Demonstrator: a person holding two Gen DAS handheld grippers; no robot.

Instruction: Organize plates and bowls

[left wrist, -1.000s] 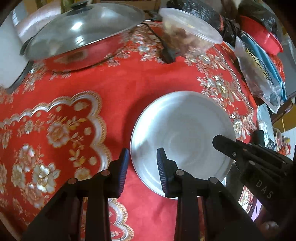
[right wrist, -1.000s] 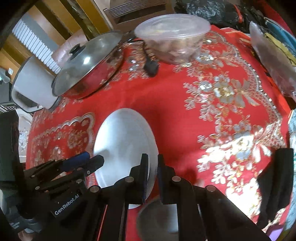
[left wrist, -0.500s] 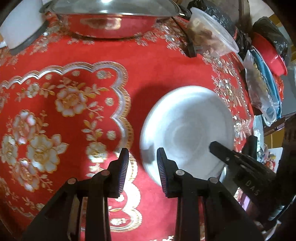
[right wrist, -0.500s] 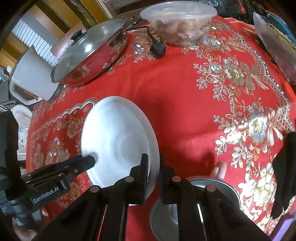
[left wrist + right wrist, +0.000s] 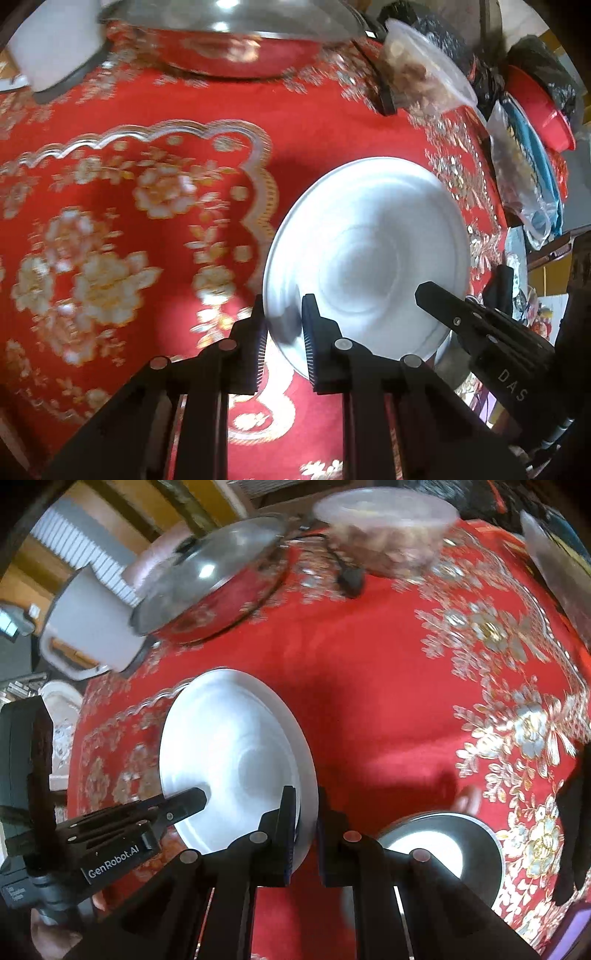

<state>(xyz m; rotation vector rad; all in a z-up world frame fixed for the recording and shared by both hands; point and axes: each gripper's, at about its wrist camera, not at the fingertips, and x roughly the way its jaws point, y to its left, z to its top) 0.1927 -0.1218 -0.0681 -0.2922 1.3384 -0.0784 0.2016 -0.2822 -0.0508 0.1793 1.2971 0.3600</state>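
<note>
A shiny steel plate (image 5: 369, 254) hangs tilted above the red flowered tablecloth (image 5: 110, 206), held from both sides. My left gripper (image 5: 282, 325) is shut on its near left rim, which passes between the two fingers. On the opposite rim my right gripper (image 5: 306, 812) is shut too, and the plate (image 5: 229, 749) fills the view to its left. Each gripper shows in the other's view: the right one (image 5: 480, 325), the left one (image 5: 147, 819). A steel bowl (image 5: 436, 853) sits on the cloth below the right gripper, partly hidden by its fingers.
At the back stand a lidded steel pan (image 5: 210, 587), a white pot (image 5: 85, 627) and a clear plastic food tub (image 5: 388, 524) with a black plug (image 5: 351, 579) beside it. Bags and red dishes (image 5: 535, 103) crowd the right edge. A fingertip (image 5: 469, 801) shows near the bowl.
My left gripper's fingers have narrowed onto the plate's rim. The plate has risen and tilted off the cloth. The steel bowl has come into the right wrist view.
</note>
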